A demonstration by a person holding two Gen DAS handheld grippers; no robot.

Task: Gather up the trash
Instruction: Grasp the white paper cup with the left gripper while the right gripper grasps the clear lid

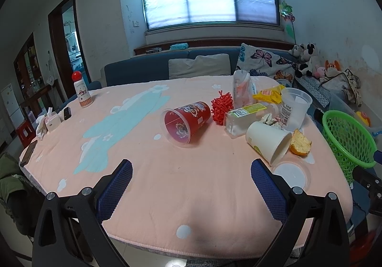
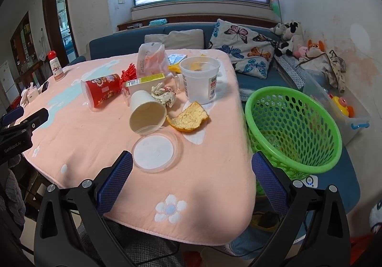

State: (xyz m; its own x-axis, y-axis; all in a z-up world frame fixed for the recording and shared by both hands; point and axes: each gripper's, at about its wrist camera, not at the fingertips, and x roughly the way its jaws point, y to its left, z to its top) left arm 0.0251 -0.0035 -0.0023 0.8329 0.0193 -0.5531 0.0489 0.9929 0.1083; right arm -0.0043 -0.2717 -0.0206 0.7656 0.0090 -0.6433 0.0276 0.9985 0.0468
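Pink worktop (image 2: 214, 185) under both my tongs, nothing collected yet. Left tongs (image 1: 191, 185) spread wide, holding nothing; red cup (image 1: 186, 121) lies ahead of them on its side, mouth toward me. Trash cluster sits ahead-right of them. Right tongs (image 2: 192, 180) also spread, empty, and nearer the pile: clear lid (image 2: 155, 151) flat just ahead-left, white paper cup (image 2: 146, 114) beyond it, tipped, long axis pointing at me. Orange peel (image 2: 188, 119) beside that cup. Green basket (image 2: 293, 128) off the worktop edge, right of the right tongs. Right side should pick first, I'd say.
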